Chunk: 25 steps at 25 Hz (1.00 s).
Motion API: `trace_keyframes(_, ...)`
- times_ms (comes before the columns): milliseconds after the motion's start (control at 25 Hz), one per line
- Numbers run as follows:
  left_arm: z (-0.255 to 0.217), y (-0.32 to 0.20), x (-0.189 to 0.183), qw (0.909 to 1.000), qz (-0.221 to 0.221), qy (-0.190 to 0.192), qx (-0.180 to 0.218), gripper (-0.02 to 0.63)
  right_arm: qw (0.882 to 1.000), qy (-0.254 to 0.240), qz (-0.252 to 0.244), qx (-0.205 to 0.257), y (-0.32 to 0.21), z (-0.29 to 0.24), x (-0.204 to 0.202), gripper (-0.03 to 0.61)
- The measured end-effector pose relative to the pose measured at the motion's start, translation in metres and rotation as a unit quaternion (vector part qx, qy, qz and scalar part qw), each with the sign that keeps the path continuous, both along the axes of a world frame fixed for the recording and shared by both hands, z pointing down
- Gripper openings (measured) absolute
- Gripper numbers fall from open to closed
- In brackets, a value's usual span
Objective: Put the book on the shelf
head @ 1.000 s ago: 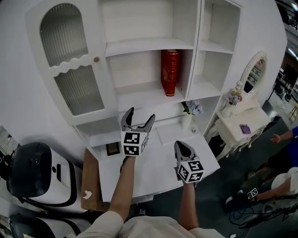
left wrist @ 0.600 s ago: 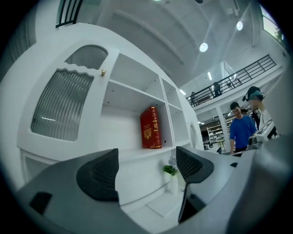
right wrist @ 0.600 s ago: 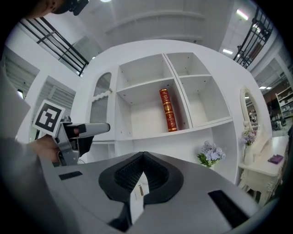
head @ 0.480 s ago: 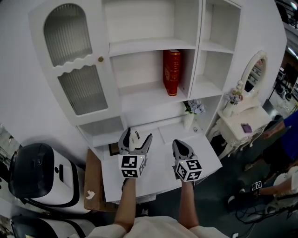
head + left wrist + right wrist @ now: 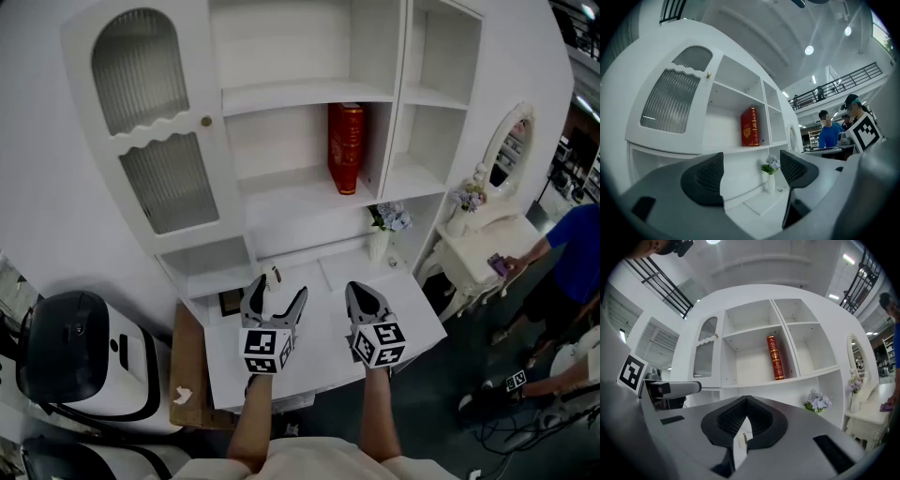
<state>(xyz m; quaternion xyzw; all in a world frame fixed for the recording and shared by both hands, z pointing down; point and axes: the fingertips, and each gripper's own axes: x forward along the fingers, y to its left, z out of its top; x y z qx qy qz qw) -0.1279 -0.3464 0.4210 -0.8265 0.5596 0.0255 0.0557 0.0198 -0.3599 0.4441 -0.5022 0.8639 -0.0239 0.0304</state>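
Note:
A red book (image 5: 346,148) stands upright at the right end of the middle shelf of the white bookcase (image 5: 300,91); it also shows in the left gripper view (image 5: 750,127) and the right gripper view (image 5: 776,358). My left gripper (image 5: 278,291) hangs low over the white desk top (image 5: 323,342), well below the book, open with nothing between its jaws (image 5: 752,176). My right gripper (image 5: 359,295) is beside it at the same height, shut and empty (image 5: 746,420).
A small vase of flowers (image 5: 380,234) stands at the desk's back right. The ribbed-glass cabinet door (image 5: 150,141) is closed on the left. A white machine (image 5: 84,366) and brown board (image 5: 187,366) sit at the left; a dressing table (image 5: 483,239) and a person in blue (image 5: 567,267) are at the right.
My left gripper has dropped from near the lower shelf down toward the desk, still open. The right gripper has barely moved. The person in blue has stepped further into view.

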Motion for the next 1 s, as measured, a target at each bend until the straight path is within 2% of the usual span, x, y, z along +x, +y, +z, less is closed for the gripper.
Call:
trace_keyframes(120,0.000,0.001,-0.001,1.0000,-0.002,-0.005,0.004,0.383,1.000,-0.001,0.000,-0.001,0.001,0.002,-0.001,0.026)
trace_keyframes(360,-0.001,0.001,-0.005,0.9999,-0.013,0.005,0.009,0.218,1.000,0.000,-0.004,-0.003,0.000,0.003,-0.002,0.026)
trace_keyframes(640,-0.003,0.001,-0.010,0.9991,-0.038,-0.012,0.014,0.089,1.000,-0.001,-0.003,-0.004,0.001,0.003,-0.001,0.026)
trace_keyframes(800,-0.003,0.006,-0.015,0.9991,-0.033,0.020,0.018,0.017,1.000,-0.001,-0.004,-0.008,0.002,0.007,-0.002,0.026)
trace_keyframes(880,-0.002,0.008,-0.017,0.9989,-0.033,0.030,0.018,0.017,1.000,0.000,-0.005,-0.009,0.004,0.009,-0.002,0.026)
trace_keyframes(1000,0.001,0.007,-0.019,0.9990,-0.036,0.025,0.012,0.016,1.000,-0.001,-0.005,-0.008,0.004,0.008,-0.002,0.026)
